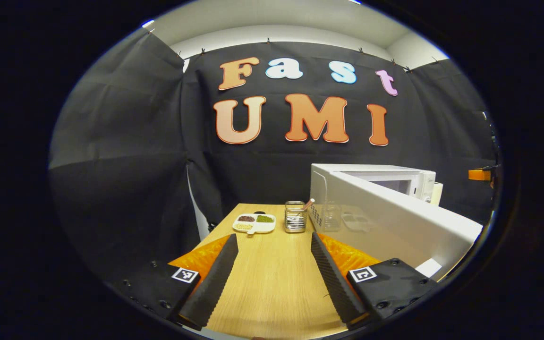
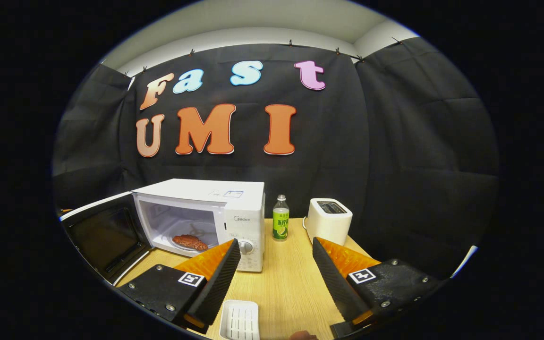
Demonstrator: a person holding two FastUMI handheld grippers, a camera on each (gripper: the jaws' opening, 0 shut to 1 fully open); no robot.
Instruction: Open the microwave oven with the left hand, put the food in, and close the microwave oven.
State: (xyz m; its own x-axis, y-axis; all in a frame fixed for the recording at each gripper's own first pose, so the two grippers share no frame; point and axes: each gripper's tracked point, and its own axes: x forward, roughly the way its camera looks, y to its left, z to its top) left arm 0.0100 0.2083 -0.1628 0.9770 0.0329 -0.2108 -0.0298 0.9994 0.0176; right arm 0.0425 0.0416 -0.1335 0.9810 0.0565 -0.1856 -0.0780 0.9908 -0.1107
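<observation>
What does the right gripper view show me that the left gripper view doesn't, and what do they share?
Right gripper view: the food lying inside the microwave's cavity, a green-labelled bottle, a white toaster and a white slotted tray near the table's front edge.

Left gripper view: a divided plate of grains and a wire utensil holder.

Both: the white microwave with its door swung open, the wooden table, and each gripper's own fingers spread, holding nothing.
</observation>
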